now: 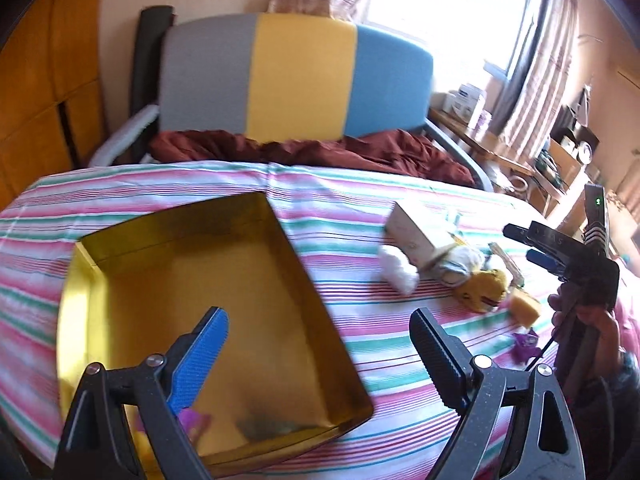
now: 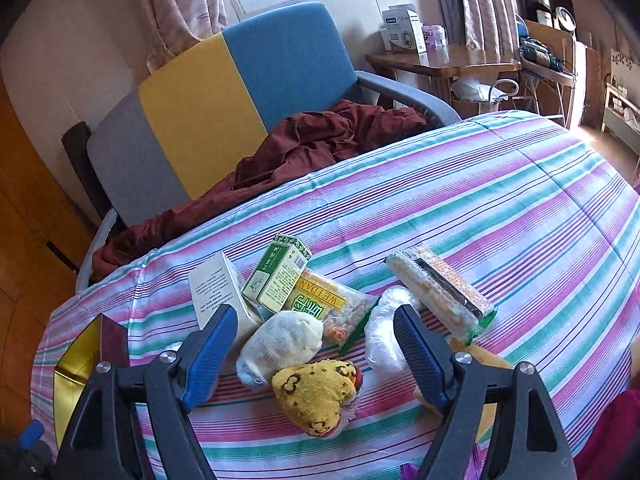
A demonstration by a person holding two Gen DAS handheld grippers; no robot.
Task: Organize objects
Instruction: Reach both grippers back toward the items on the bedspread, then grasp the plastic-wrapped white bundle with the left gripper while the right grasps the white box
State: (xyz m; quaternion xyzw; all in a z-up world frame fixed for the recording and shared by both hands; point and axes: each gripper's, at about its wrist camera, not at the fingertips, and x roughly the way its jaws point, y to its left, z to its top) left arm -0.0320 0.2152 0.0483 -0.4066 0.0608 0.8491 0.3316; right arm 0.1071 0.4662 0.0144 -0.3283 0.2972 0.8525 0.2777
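An open gold box [image 1: 200,300] lies on the striped bedspread [image 1: 360,200], with something purple [image 1: 192,420] at its near end. My left gripper [image 1: 320,314] hangs open over the box's right rim, holding nothing. To the right is a heap: a white box [image 2: 216,292], a green box [image 2: 278,276], a yellow snack packet [image 2: 332,308], a long cracker pack [image 2: 440,292], a clear plastic bag [image 2: 384,332], a white rolled sock [image 2: 280,344] and a yellow patterned sock [image 2: 316,396]. My right gripper [image 2: 316,312] is open just above the socks and grips none of them.
Behind the bed stands a grey, yellow and blue armchair [image 2: 224,92] with a maroon cloth [image 2: 320,140] on it. A wooden table [image 2: 444,62] with boxes stands by the window. A yellow sponge [image 1: 524,306] and a purple scrap [image 1: 526,342] lie near the heap.
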